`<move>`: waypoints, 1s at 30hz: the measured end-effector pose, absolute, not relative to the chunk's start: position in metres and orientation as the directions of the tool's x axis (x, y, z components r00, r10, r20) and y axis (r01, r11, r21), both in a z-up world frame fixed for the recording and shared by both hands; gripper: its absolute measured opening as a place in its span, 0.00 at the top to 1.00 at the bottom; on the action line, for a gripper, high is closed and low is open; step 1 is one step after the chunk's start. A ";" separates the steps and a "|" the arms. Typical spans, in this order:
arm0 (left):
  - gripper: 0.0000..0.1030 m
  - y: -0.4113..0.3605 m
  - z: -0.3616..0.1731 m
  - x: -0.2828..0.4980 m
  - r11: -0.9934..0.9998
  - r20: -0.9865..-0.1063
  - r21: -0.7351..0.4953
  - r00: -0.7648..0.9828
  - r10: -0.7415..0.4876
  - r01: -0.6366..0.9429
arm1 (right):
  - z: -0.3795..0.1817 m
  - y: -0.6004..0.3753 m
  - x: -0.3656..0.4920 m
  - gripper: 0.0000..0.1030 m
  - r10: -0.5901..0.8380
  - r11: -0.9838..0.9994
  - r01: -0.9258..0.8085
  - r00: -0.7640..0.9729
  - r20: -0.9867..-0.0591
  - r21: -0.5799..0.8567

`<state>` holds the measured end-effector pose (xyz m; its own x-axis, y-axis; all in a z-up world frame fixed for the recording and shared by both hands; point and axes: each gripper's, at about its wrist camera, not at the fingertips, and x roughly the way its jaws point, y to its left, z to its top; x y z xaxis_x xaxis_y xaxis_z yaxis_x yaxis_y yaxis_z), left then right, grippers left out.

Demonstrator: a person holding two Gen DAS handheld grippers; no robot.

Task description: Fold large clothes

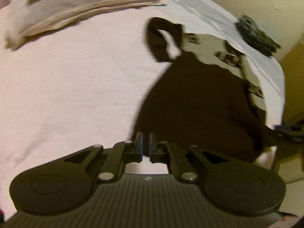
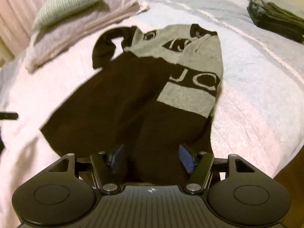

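A black and grey sweater (image 2: 117, 95) with large lettering lies partly folded on the pale pink bed cover (image 2: 256, 104); one black sleeve curls at its top left. My right gripper (image 2: 151, 149) stands open just above the sweater's near black edge, and its blue pads (image 2: 118, 157) do not press on the cloth. In the left wrist view the same sweater (image 1: 190, 104) lies to the right. My left gripper (image 1: 146, 135) is shut over the bed cover (image 1: 66, 85) beside the sweater's left edge, with nothing between its fingers.
A folded stack of beige and pink clothes (image 2: 76, 24), with a green knit (image 2: 66, 1) on top, sits at the far left of the bed. A dark folded stack (image 2: 275, 19) rests at the far right. The bed's right edge (image 1: 279, 87) drops to the floor.
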<state>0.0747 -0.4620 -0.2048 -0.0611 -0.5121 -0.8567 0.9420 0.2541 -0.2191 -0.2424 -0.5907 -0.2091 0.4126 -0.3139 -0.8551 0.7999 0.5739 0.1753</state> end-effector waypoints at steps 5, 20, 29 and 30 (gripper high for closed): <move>0.94 -0.485 -0.211 0.021 0.158 -0.840 -0.257 -0.139 -0.524 0.954 | -0.252 -0.614 -0.239 0.81 -0.256 0.584 0.797 0.360 -0.897 0.153; 0.84 -0.666 -0.205 -0.052 -0.009 -0.828 -0.243 -0.212 -0.519 0.970 | -0.193 -0.822 -0.444 0.97 -0.480 0.164 0.986 0.113 -0.870 0.038; 0.56 -0.824 -0.207 -0.054 -0.158 -0.827 -0.053 -0.132 -0.546 0.986 | -0.194 -0.833 -0.427 0.69 -0.455 0.249 0.963 0.215 -0.864 0.108; 0.53 -0.843 -0.210 -0.056 -0.189 -0.828 -0.021 -0.122 -0.547 0.982 | -0.189 -0.836 -0.417 0.63 -0.461 0.300 0.944 0.269 -0.846 0.137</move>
